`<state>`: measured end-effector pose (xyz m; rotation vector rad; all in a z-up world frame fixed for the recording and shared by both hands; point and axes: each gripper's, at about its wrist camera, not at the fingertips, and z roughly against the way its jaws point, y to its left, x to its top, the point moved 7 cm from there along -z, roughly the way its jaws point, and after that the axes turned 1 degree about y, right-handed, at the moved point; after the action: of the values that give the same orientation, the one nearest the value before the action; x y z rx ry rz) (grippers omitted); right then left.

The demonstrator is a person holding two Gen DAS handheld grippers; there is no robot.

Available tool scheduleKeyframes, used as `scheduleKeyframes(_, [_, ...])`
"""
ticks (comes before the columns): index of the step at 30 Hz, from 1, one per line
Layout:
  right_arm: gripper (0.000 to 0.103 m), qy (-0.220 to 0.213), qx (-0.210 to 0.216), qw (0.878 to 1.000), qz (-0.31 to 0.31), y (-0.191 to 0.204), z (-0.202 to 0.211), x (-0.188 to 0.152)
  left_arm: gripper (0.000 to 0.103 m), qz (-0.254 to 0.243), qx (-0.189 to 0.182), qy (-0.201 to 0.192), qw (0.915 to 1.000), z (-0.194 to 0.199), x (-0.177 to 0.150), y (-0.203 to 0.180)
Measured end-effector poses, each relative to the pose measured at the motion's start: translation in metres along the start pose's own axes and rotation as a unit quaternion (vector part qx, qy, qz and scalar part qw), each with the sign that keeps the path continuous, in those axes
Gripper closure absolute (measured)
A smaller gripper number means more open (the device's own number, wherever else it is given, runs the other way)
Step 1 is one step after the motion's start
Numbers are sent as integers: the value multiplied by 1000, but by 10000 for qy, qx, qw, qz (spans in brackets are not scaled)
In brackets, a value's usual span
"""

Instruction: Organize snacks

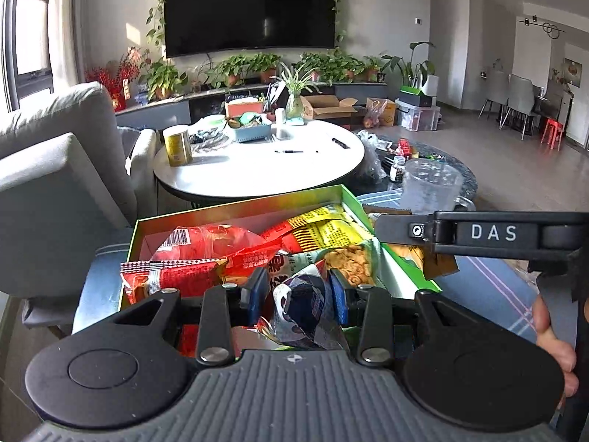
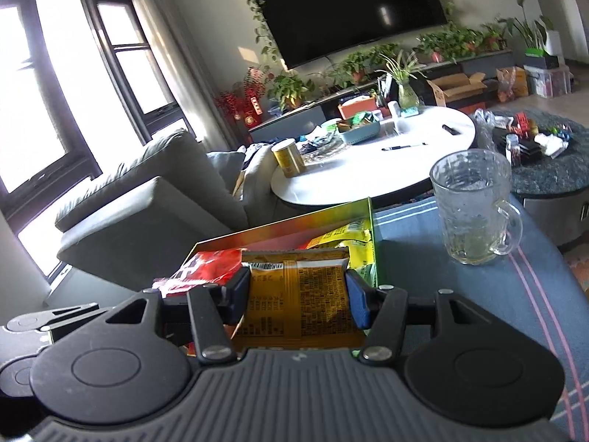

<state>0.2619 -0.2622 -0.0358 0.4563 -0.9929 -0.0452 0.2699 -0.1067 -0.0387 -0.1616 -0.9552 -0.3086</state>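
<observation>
Squarely between right claw (image 2: 297,296) pads: orange packet (image 2: 298,305)

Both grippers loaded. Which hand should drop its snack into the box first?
Left, probably. Its dark blue packet hangs directly over the snacks in the green box. The right gripper's yellow packet sits at the box's right wall, near the glass mug.

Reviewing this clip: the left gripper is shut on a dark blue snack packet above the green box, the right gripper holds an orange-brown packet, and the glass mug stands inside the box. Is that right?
Not quite. The glass mug stands outside the green box, on the blue cloth beside it, as the right wrist view shows. The rest holds: the left gripper is shut on the dark blue snack packet, and the right gripper holds the orange-brown packet.
</observation>
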Motion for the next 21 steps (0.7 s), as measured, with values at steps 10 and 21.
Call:
scheduleKeyframes(10, [39,118,88,9998,-143,-7,-32,-2,69,-107,-71,134,9998,-37,-2,-3])
scheduleKeyframes(21, [39,308,114,9992,-229,-10,-45,-10,68,-219,89,177,9996,-47,-7,0])
